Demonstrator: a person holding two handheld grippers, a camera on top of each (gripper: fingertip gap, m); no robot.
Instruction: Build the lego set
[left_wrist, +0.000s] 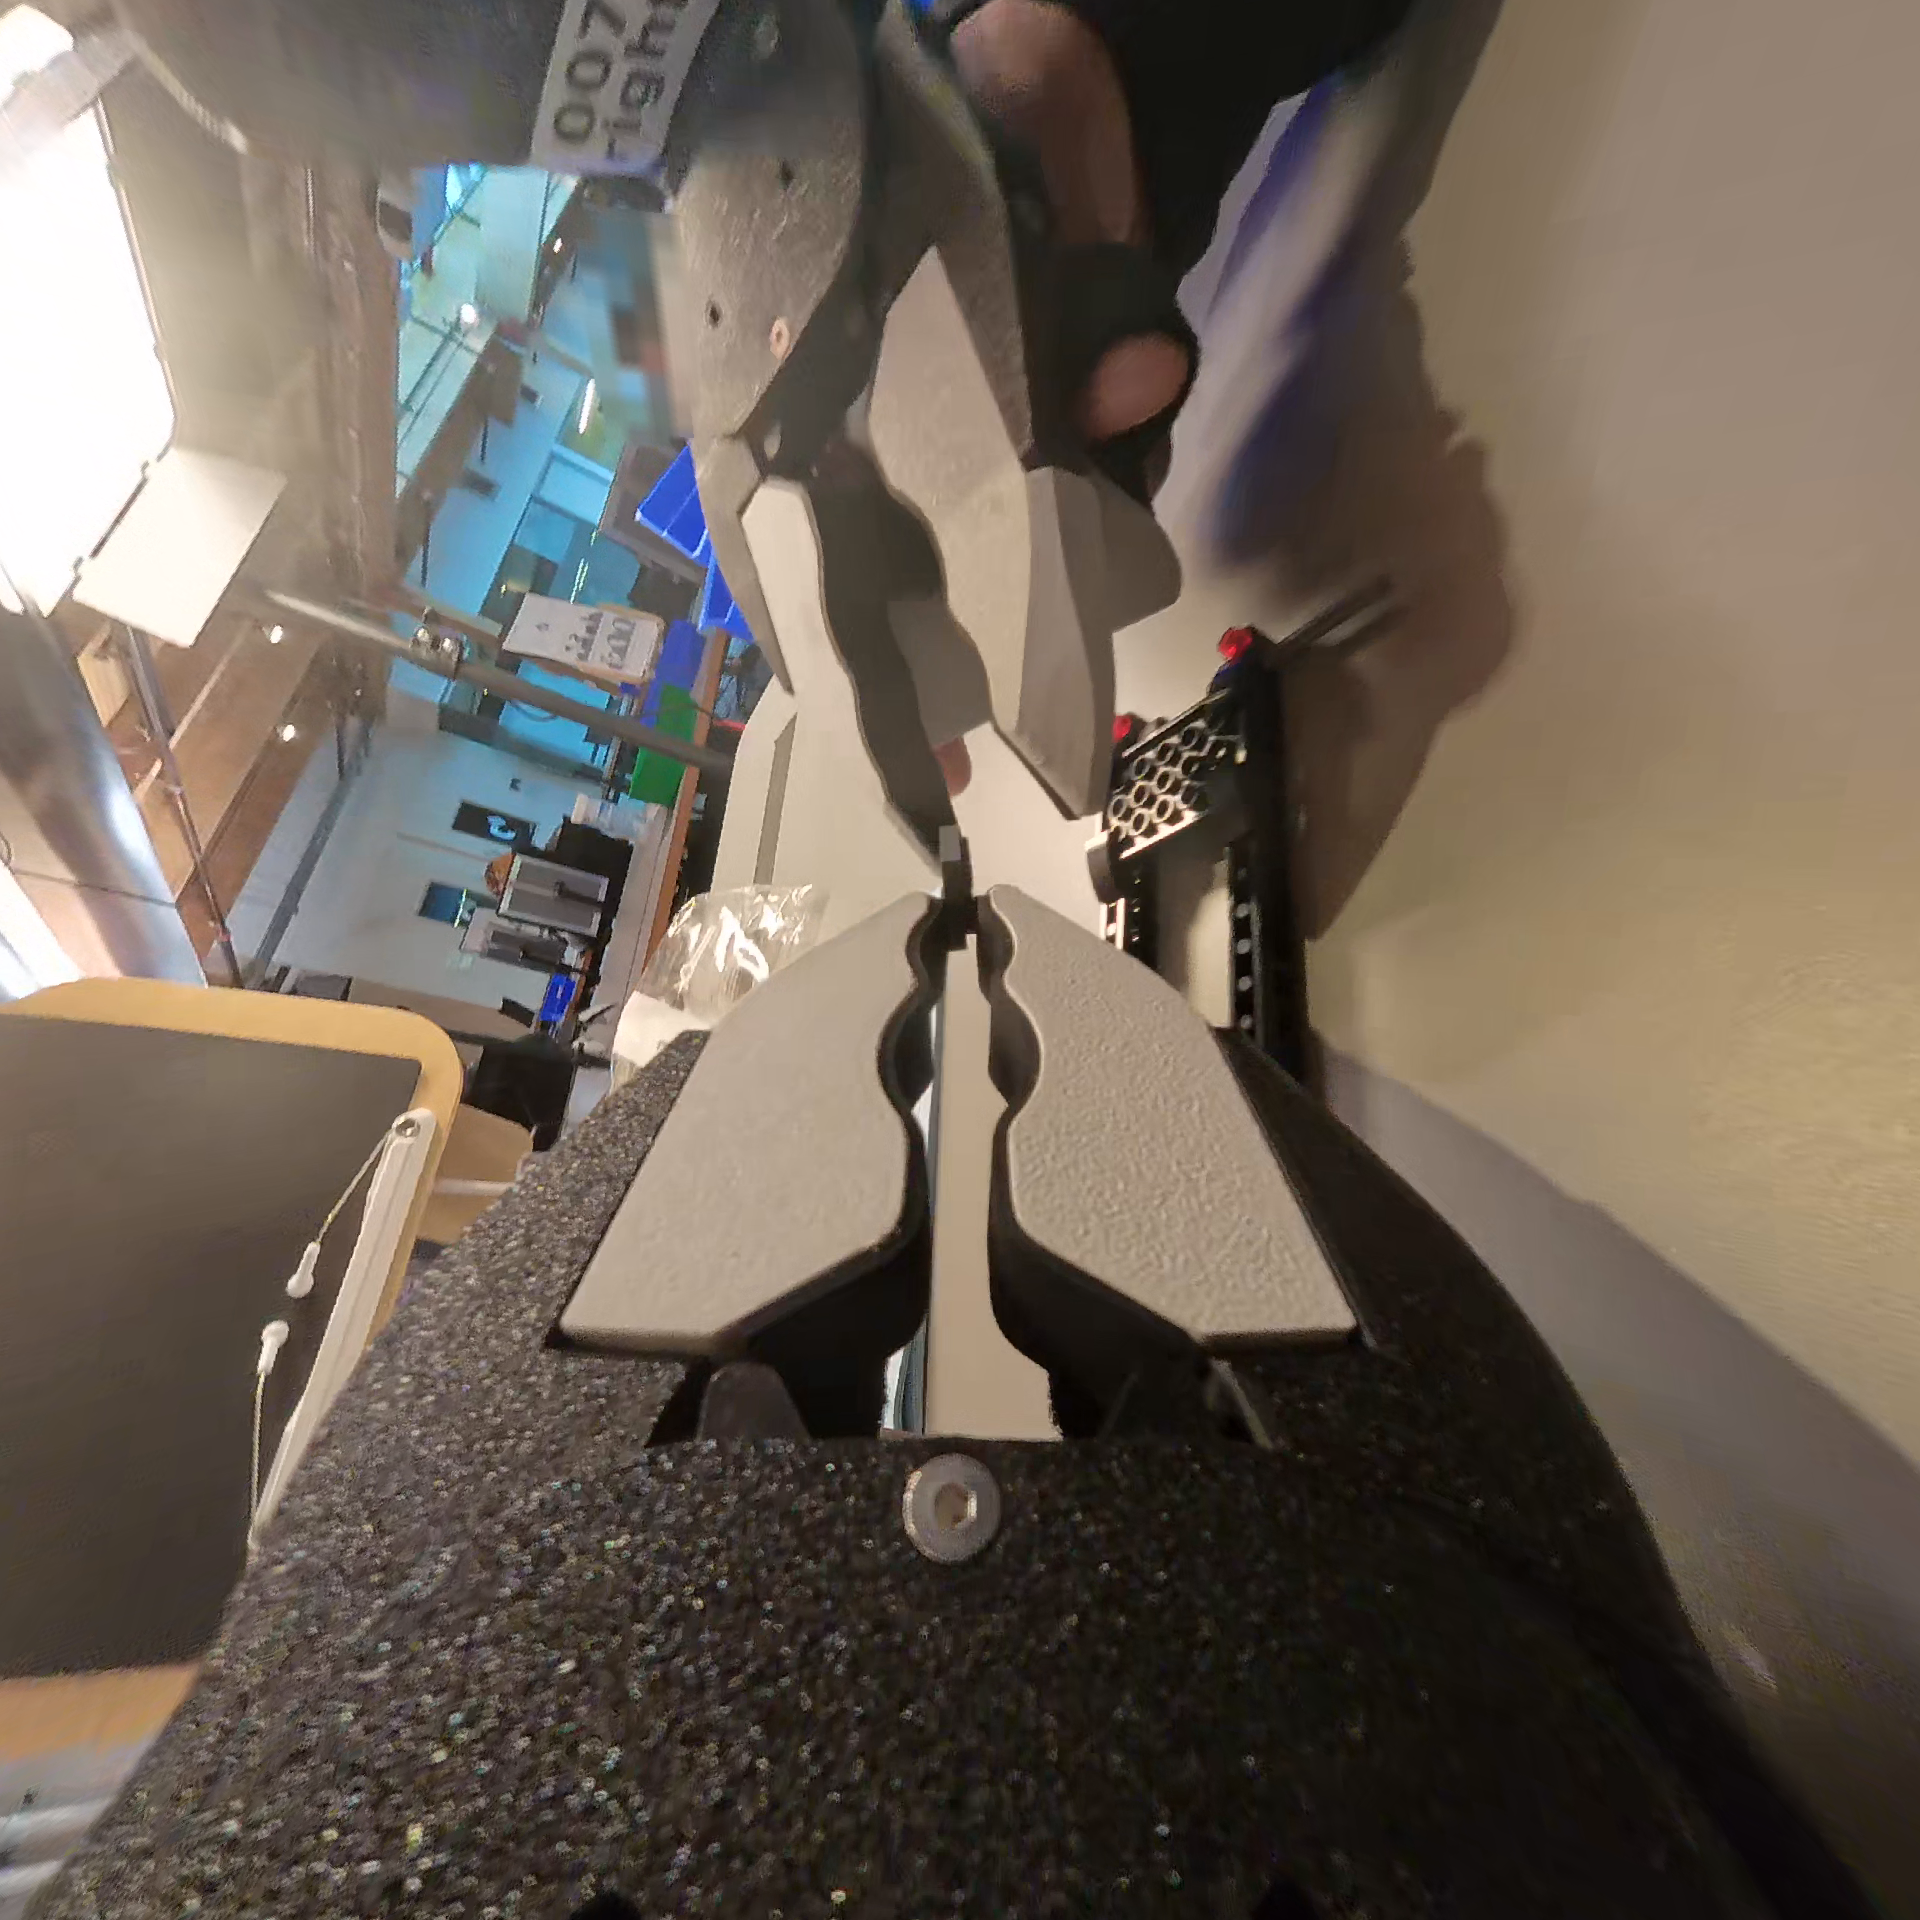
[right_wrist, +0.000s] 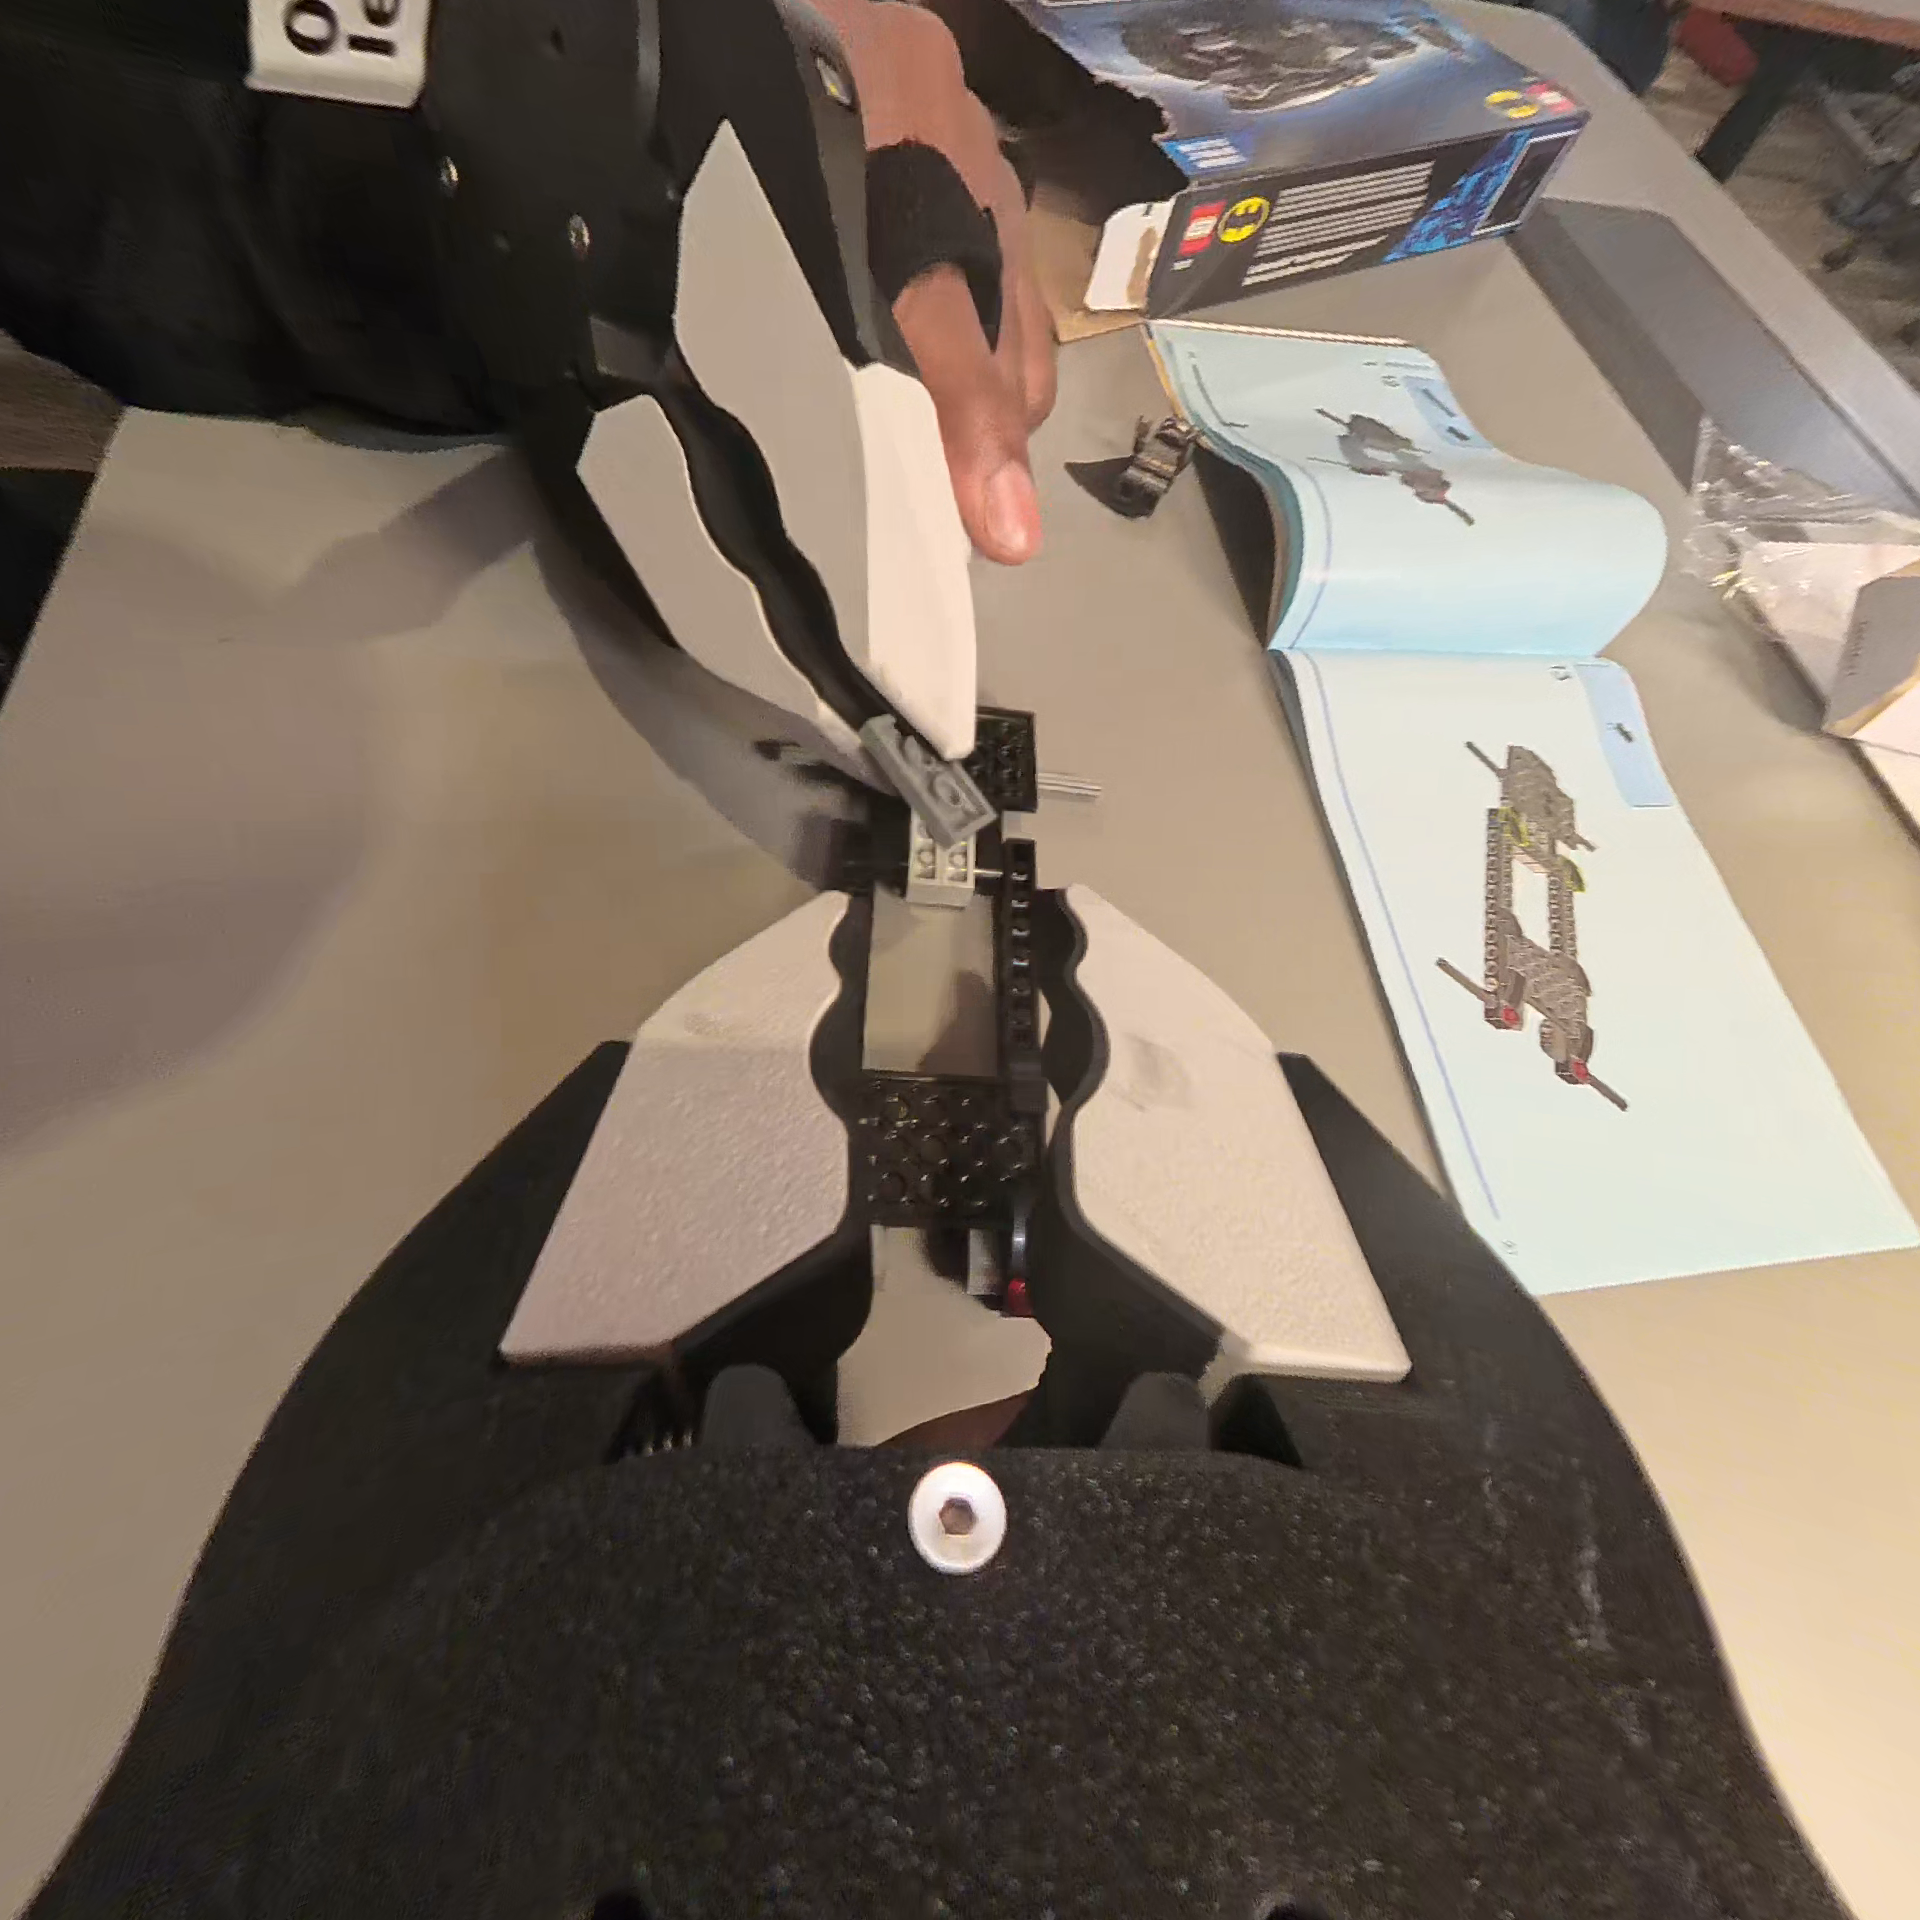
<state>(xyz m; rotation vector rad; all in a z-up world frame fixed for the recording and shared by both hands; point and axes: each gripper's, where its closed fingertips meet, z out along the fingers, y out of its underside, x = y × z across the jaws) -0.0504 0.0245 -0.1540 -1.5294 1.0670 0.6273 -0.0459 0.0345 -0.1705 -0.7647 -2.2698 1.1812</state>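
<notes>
The left gripper (right_wrist: 914, 743) is clenched on a small grey toy-brick plate (right_wrist: 927, 781), pinched thin between its fingertips and held tilted just above the far end of a black brick model (right_wrist: 951, 1143); in its own view the plate shows edge-on as a dark sliver (left_wrist: 954, 883) between the nearly closed pads. The right gripper (right_wrist: 956, 914) straddles the model, its fingers spread on either side of the long black frame, though whether the pads press on it cannot be told. A light grey brick (right_wrist: 940, 860) sits on the model right under the held plate. The model lies on the grey bench (right_wrist: 312, 831). To the right lies an open instruction booklet (right_wrist: 1558, 935), with a small dark minifigure (right_wrist: 1153, 462) near it, the set's box (right_wrist: 1351, 156) farther back, and a clear plastic bag (right_wrist: 1787, 499) at the edge.
</notes>
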